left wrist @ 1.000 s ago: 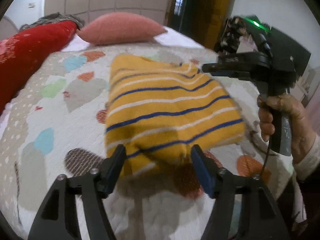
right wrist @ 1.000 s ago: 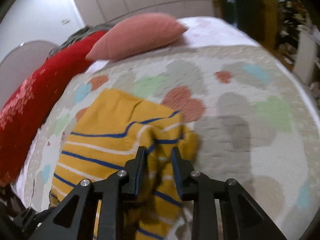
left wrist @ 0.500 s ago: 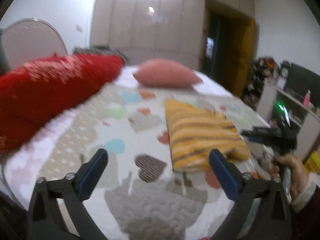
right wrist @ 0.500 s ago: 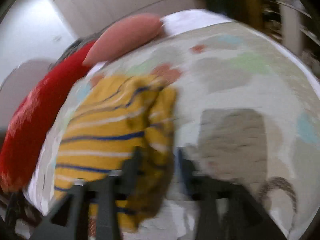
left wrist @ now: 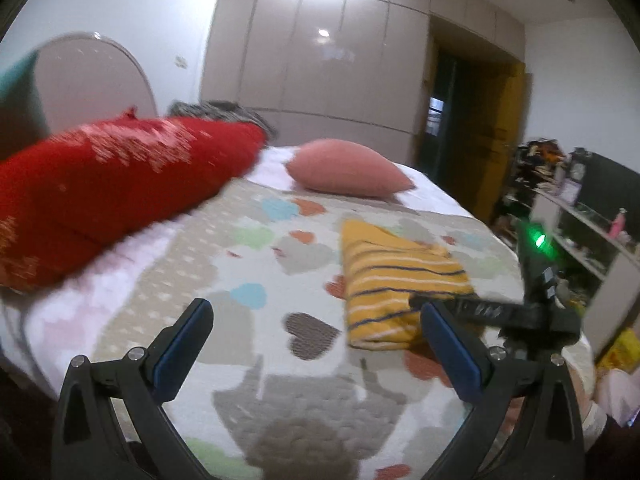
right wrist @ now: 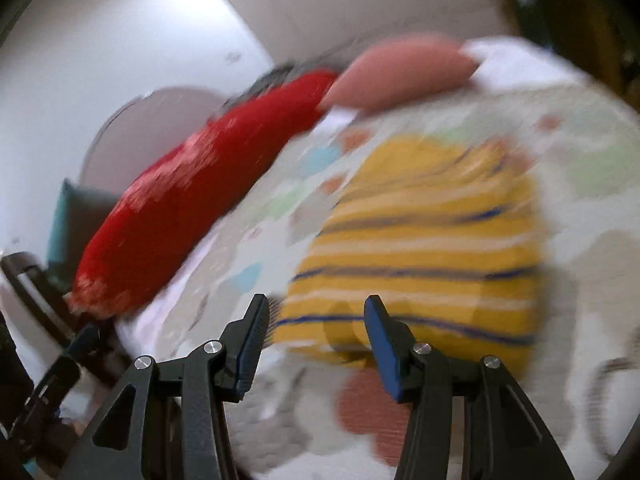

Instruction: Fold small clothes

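Observation:
A yellow garment with blue and white stripes [left wrist: 396, 280] lies folded on the heart-patterned quilt [left wrist: 248, 280]. My left gripper [left wrist: 316, 320] hangs above the quilt, short of the garment and to its left, its jaws wide open and empty. In the blurred right wrist view the garment [right wrist: 420, 248] lies just beyond my right gripper [right wrist: 318, 320], which is open with nothing pressed between its pads. The left wrist view shows the right gripper [left wrist: 432, 305] from the side at the garment's near right corner, a green light glowing on it.
A long red bolster [left wrist: 120, 184] lies along the bed's left side, and a pink pillow [left wrist: 348, 168] sits at the far end. A shelf with clutter [left wrist: 580, 232] stands to the right of the bed. A wardrobe wall and a dark doorway stand behind.
My left gripper let go of the garment's near edge, opened wide and pulled back and up. My right gripper opened off the fold and drew back. The garment now lies folded.

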Demonstrator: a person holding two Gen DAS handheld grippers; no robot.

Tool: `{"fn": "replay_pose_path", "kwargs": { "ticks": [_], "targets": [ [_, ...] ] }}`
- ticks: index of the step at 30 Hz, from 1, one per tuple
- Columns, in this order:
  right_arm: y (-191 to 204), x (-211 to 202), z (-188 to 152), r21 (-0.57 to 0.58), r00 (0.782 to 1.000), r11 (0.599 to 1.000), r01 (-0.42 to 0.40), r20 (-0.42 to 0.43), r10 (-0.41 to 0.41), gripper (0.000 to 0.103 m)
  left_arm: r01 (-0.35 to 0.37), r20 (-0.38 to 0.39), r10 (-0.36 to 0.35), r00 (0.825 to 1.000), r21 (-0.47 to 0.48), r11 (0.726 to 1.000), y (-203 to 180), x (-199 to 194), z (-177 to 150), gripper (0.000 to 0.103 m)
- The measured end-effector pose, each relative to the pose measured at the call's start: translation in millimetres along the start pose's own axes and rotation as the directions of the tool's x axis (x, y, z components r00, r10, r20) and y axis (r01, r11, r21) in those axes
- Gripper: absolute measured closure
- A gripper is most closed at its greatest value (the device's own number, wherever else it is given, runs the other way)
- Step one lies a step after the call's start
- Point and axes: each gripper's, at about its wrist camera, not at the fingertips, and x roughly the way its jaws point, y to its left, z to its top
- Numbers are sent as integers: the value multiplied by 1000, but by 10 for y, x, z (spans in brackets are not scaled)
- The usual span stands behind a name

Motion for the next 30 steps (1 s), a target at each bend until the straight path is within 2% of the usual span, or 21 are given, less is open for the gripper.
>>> {"fn": "replay_pose_path", "kwargs": {
  "ticks": [1,3,5,6,8,9,13,15,17,18,19,20,21,22,23,24,26,27,29,30],
  "targets": [
    [-72,61,-33,22,999,999,37,-8,-37,53,-20,6,20,1000,1,1000,34,-36,9,0],
    [-321,60,-133,114,999,992,51,-22,-49,68,-64,20,64,998,-3,998,117,-108,15,0],
    [-600,-126,-314,235,1000,972,17,2,-18,71,-100,43,100,994,-15,995,195,-172,7,0],
    [-697,-208,-375,270,999,962,42,12,-47,71,-114,53,115,992,-25,993,228,-185,5,0],
    [-813,-449,-454,310,985,939,151,34,-169,68,-132,57,135,989,-49,990,257,-187,3,0],
    [-820,-557,-472,311,979,936,167,57,-194,64,-133,55,136,989,-60,989,256,-181,6,0],
    [-542,-831,-395,217,964,960,180,154,-216,56,-105,81,110,991,-62,993,177,-195,12,0],
    [-364,-812,-298,149,958,966,211,164,-235,39,-102,110,106,988,-43,994,119,-236,15,0],
    [-263,-610,-224,108,934,944,313,146,-326,32,-115,139,116,984,-16,993,73,-284,27,0],
    [-299,-522,-212,93,922,929,358,122,-367,32,-121,150,120,981,-3,993,54,-304,33,0],
    [-368,-337,-190,68,925,926,371,59,-375,33,-126,155,124,980,5,992,41,-314,41,0],
    [-449,-239,-169,56,937,936,348,6,-349,54,-132,158,129,979,11,991,32,-320,46,0],
    [-519,-187,-184,47,932,930,364,-24,-363,68,-139,162,135,978,12,990,30,-322,50,0],
    [-588,-178,-184,43,911,910,411,-26,-410,68,-142,164,138,977,11,990,28,-322,50,0],
    [-677,-214,-174,67,902,899,432,-22,-431,65,-145,166,142,976,9,989,27,-318,44,0],
    [-738,-271,-172,99,895,889,446,-21,-447,57,-145,165,143,976,4,989,22,-306,32,0],
    [-733,-446,-174,146,855,846,512,3,-518,51,-138,144,136,980,8,990,-2,-257,8,0],
    [-688,-504,-181,144,849,842,520,21,-528,46,-133,125,129,984,19,991,-28,-227,-12,0],
    [-531,-640,-210,135,853,853,505,70,-516,43,-111,88,107,990,42,993,-89,-167,-54,0],
    [-459,-664,-234,132,858,859,494,85,-506,35,-97,73,93,993,49,994,-123,-145,-77,0]
  ]
}}
